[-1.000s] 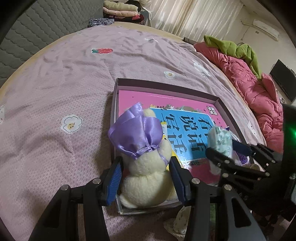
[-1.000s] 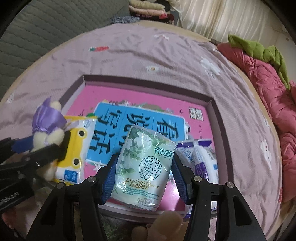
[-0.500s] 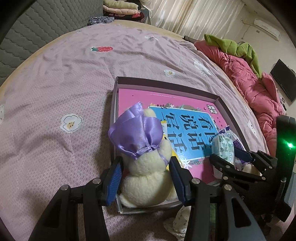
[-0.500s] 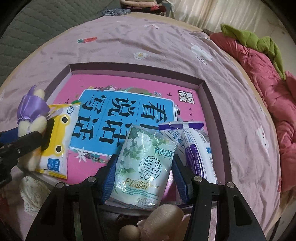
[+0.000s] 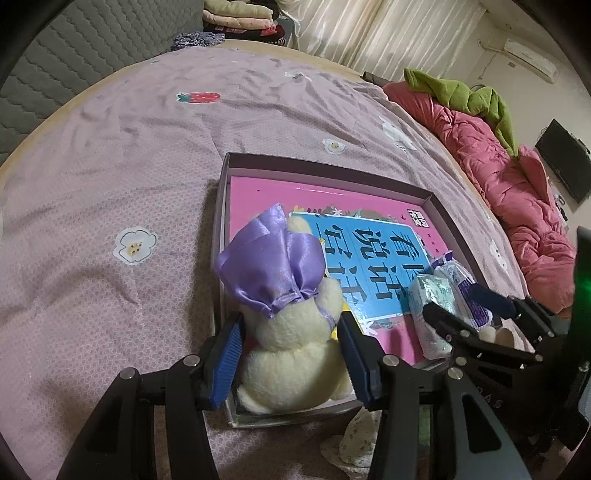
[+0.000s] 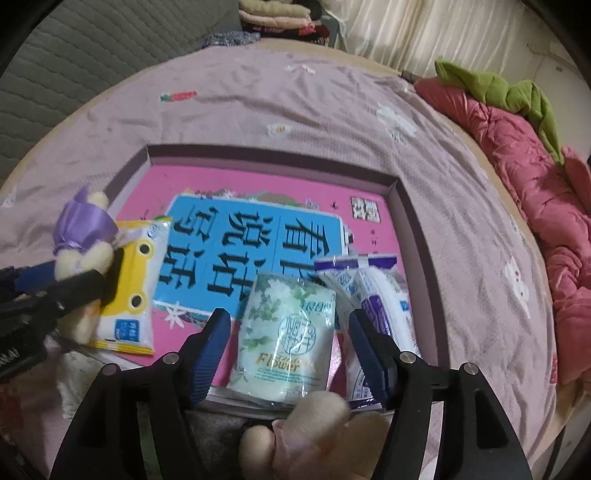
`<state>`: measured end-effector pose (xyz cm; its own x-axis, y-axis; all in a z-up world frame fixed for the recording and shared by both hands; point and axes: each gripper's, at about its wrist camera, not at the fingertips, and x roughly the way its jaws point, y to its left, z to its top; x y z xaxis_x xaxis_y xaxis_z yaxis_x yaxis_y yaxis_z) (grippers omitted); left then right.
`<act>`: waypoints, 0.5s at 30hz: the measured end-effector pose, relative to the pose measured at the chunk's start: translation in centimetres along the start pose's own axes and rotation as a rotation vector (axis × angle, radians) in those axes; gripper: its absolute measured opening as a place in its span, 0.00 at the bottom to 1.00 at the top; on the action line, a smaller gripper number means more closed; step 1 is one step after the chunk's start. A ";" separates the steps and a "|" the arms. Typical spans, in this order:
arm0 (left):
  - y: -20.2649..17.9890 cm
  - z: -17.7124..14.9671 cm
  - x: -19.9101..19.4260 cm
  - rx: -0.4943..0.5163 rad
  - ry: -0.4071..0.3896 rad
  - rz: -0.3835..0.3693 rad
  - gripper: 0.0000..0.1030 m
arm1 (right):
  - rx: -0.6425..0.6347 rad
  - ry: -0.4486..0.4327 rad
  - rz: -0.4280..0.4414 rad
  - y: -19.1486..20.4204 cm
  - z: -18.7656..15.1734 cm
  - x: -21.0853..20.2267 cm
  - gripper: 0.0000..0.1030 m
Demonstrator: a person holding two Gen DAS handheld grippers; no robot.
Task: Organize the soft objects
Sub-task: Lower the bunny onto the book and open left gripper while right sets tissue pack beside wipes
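A shallow purple box (image 5: 332,173) with a pink and blue printed bottom lies on the bed. My left gripper (image 5: 290,354) is shut on a cream plush toy (image 5: 295,350) with a purple satin bow, at the box's near left corner. My right gripper (image 6: 288,350) is open around a green flower tissue pack (image 6: 286,332) that rests at the box's near edge, its pads apart from it. A purple-white tissue pack (image 6: 373,295) lies right of it. A yellow tissue pack (image 6: 135,288) lies beside the plush toy (image 6: 83,243).
A cream plush (image 6: 314,435) sits just below my right gripper, outside the box. A patterned cloth (image 5: 354,443) lies on the pink bedsheet (image 5: 110,184) near the box. A red quilt (image 5: 509,177) with a green cloth runs along the right. Folded clothes (image 5: 236,14) are stacked far back.
My right gripper lowered the green tissue pack into the box beside the purple-white pack and opened off it. My left gripper stayed shut on the plush toy.
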<state>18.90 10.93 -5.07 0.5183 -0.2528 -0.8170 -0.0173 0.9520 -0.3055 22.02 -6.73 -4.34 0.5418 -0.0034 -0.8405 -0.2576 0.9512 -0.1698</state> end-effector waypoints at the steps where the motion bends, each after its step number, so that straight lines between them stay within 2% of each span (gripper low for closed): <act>1: 0.0 0.0 0.0 0.000 0.003 -0.002 0.50 | 0.003 -0.005 -0.001 -0.1 0.1 -0.2 0.67; 15: 0.1 0.1 -0.1 -0.027 0.009 -0.018 0.50 | 0.021 -0.037 0.001 -0.1 0.2 -1.7 0.68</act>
<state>18.90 11.10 -4.95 0.5107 -0.2719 -0.8156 -0.0308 0.9423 -0.3334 21.27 -6.74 -2.79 0.5710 0.0082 -0.8209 -0.2414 0.9574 -0.1584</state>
